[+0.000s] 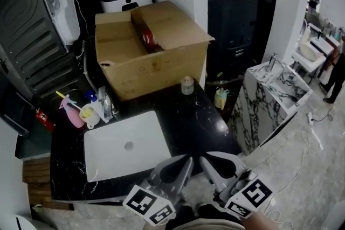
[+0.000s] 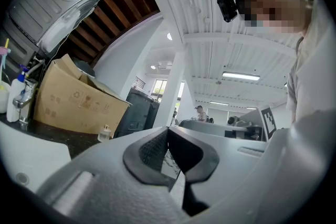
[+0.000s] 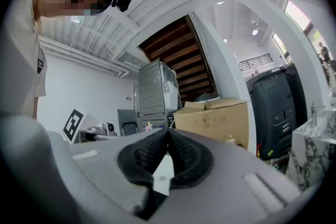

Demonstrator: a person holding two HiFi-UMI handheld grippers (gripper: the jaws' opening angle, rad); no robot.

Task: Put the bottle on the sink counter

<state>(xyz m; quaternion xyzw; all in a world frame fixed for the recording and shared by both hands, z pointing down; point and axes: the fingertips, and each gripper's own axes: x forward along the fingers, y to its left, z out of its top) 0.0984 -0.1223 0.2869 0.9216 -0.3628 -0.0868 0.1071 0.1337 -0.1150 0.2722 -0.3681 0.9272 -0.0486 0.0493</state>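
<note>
A small clear bottle (image 1: 187, 85) with a pale cap stands upright on the black sink counter (image 1: 194, 126), right in front of the cardboard box (image 1: 153, 48). It shows small in the left gripper view (image 2: 105, 134) and in the right gripper view (image 3: 229, 139). A yellowish bottle (image 1: 220, 98) stands just past the counter's right edge, seemingly lower down. My left gripper (image 1: 188, 160) and right gripper (image 1: 203, 160) hover side by side at the counter's near edge, far from both bottles. Both are shut with nothing between the pads, as the left gripper (image 2: 168, 129) and right gripper (image 3: 168, 131) views show.
A white basin (image 1: 126, 145) is set into the counter, with a faucet (image 1: 105, 105), a cup of brushes (image 1: 89, 114) and a pink bottle (image 1: 71, 111) at its far left. A white marble stand (image 1: 275, 89) and a black appliance (image 1: 240, 13) stand to the right.
</note>
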